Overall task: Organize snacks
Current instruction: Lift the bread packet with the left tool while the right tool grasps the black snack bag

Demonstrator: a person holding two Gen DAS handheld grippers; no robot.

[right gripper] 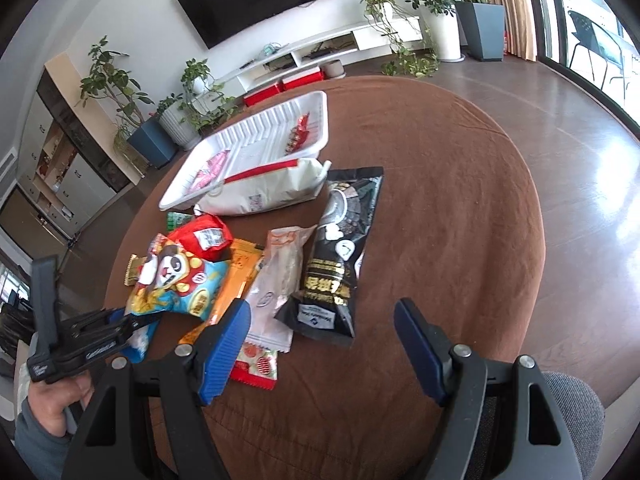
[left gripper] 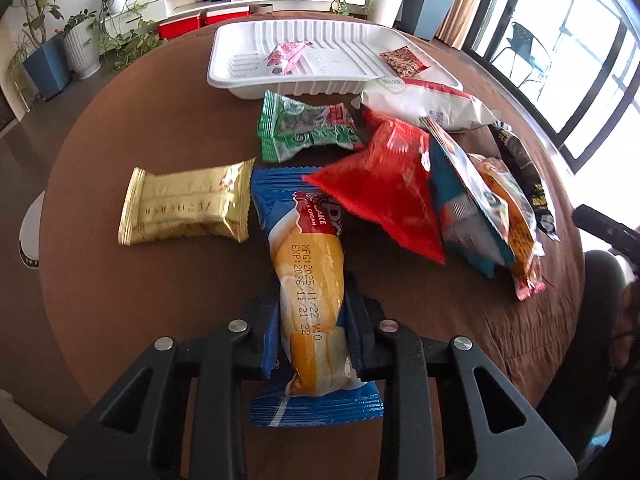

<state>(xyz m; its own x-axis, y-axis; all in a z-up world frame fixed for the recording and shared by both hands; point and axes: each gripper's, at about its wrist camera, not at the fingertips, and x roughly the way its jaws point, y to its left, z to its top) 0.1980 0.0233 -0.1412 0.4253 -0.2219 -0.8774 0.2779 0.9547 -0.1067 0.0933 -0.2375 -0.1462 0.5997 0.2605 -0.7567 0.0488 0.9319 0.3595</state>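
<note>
The blue and yellow plastic-wrapped milk cream cake packet [left gripper: 308, 292] is pinched across its middle by the left gripper [left gripper: 310, 332], whose 2 fingers press in on both sides so the wrapper bulges between them. It sits at the near edge of the round table under a brown cloth [left gripper: 160, 300], its far end beside the gold foil snack bar [left gripper: 184, 208] and the red plastic pouch [left gripper: 384, 196].

The step in hand looks like carrying this packet to the white ribbed plastic tray [left gripper: 248, 80] at the far edge. The grip is near the packet's middle, so it should ride level. Lifting straight up first would clear the red pouch and the green crinkled packet [left gripper: 304, 128] lying in the path. The cake is soft, so squeezing harder risks crushing it. The tray already holds 2 small packets, leaving room between them.

The right gripper [right gripper: 320, 344] hangs over the near edge with its blue-padded fingers [right gripper: 226, 344] spread wide, holding nothing, just short of the black snack bag [right gripper: 340, 256].

The cloth is wrinkled and soft. Around the table are potted plants, a white low cabinet, a wall television and bright windows.
</note>
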